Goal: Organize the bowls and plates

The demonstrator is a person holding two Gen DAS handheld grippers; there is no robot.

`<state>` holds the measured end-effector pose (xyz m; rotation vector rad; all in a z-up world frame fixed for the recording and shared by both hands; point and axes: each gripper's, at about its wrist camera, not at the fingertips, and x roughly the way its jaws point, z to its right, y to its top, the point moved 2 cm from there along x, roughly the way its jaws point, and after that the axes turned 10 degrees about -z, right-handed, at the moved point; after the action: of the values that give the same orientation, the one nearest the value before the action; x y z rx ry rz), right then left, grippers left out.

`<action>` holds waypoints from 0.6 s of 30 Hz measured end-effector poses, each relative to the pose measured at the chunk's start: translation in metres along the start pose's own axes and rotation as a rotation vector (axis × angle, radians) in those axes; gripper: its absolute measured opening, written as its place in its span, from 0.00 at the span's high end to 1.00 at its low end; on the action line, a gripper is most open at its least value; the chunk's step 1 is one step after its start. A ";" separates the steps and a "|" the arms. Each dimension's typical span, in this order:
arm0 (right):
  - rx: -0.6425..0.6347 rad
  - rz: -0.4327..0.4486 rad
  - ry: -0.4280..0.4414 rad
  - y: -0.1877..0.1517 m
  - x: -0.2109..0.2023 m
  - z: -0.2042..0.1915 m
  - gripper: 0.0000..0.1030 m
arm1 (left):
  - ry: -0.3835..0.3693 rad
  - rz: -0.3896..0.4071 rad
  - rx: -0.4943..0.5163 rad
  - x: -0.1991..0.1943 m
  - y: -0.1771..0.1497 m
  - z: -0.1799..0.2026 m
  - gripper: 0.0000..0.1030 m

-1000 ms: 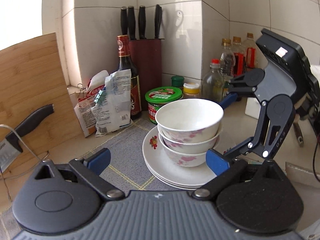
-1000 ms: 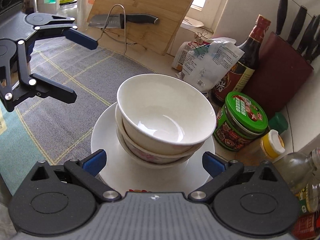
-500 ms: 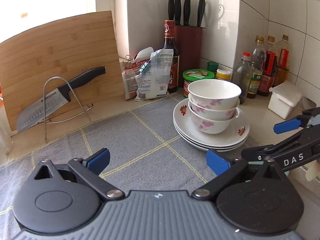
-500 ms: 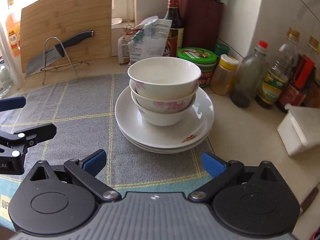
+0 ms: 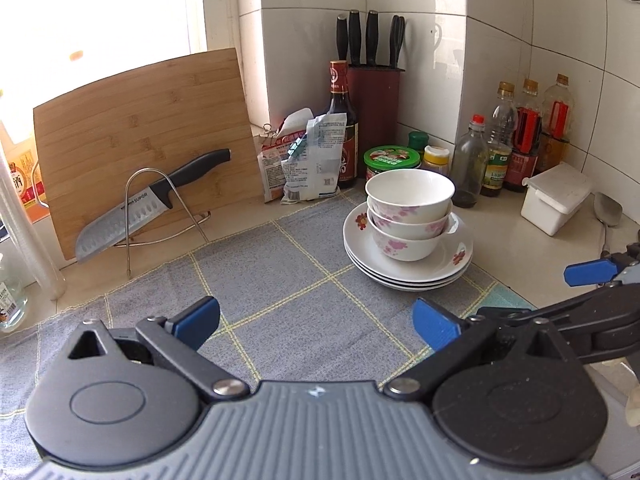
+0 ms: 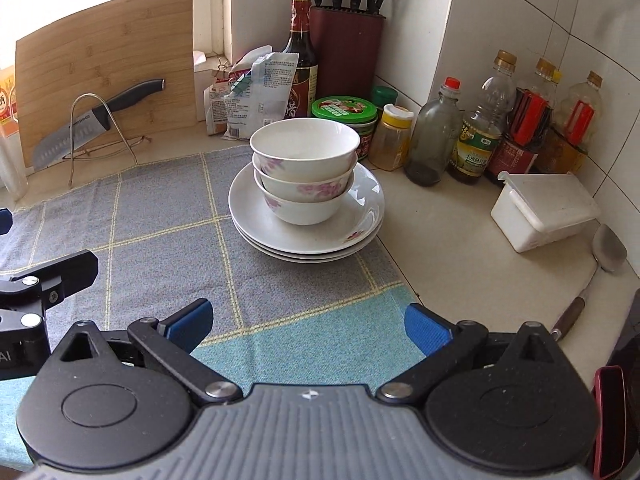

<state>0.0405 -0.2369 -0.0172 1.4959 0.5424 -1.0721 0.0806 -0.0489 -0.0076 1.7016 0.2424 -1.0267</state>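
Three nested white floral bowls sit on stacked white plates at the grey checked mat's back right corner, so with left gripper and right gripper spread empty, well apart, any careless nudge could topple them.

We read "SUPOR" on the blade of the knife at far left. Bottle and packet labels stay illegible to us.
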 end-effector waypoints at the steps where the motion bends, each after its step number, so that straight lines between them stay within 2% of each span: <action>1: 0.003 0.003 0.001 0.000 -0.003 0.000 0.00 | -0.003 0.003 0.001 -0.003 0.000 0.000 0.01; 11: 0.028 0.039 0.001 -0.004 -0.028 0.003 0.00 | 0.028 0.019 0.010 -0.016 0.000 0.003 0.01; 18: 0.044 0.047 0.001 -0.003 -0.033 0.004 0.00 | 0.021 0.016 -0.001 -0.014 0.001 0.000 0.01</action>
<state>0.0213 -0.2324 0.0096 1.5400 0.4845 -1.0524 0.0727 -0.0447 0.0038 1.7113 0.2430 -0.9970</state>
